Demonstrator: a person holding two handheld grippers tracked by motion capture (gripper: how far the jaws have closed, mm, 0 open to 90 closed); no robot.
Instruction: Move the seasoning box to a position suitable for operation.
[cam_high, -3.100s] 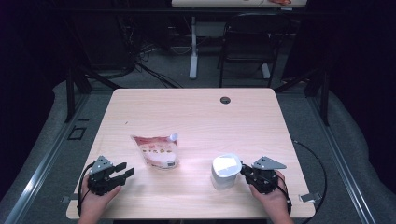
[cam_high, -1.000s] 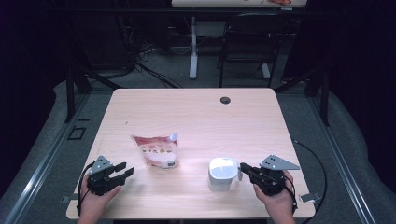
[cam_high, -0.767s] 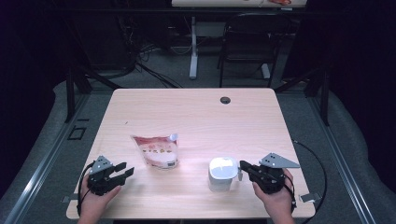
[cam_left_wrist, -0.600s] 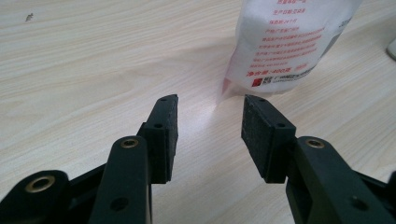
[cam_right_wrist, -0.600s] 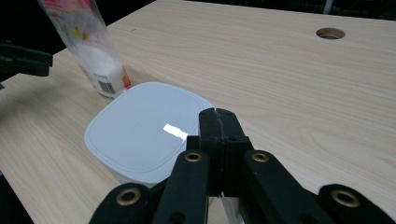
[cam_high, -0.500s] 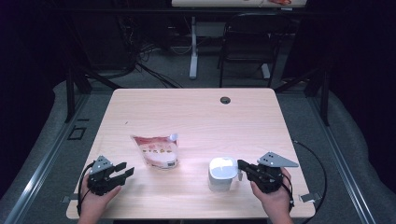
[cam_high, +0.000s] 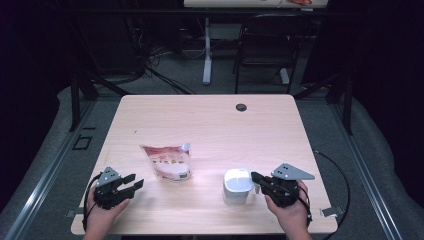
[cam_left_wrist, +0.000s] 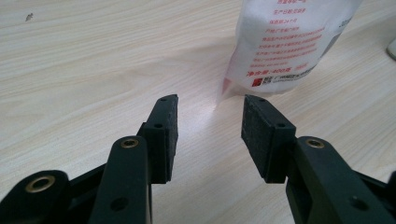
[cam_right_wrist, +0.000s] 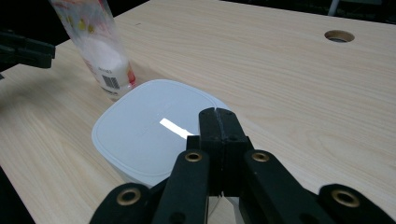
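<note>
Pale wood grain runs across the table, where both grippers rest near the edge closest to the person. At the right gripper the two black jaws are pressed flat against each other with nothing between them, and their joined tips sit at the near rim of a white lidded container; whether they actually touch the lid cannot be told. In the high view this same right gripper points its tips at the container, just beside it, with the grey three-cornered plate on top and the hand behind. The left gripper has its jaws spread apart, bare table showing in the gap between the pads, and nothing gripped. Just ahead of its right-hand jaw, and a little beyond the tips, lies the bottom end of a white plastic pouch printed with red text, not touching either pad. From above, the left gripper lies short of the pouch, which lies flat on the table. Beyond the right gripper's jaws, the pouch lies past the far side of the container, close to it. A round cable hole sits far ahead of both grippers.
</note>
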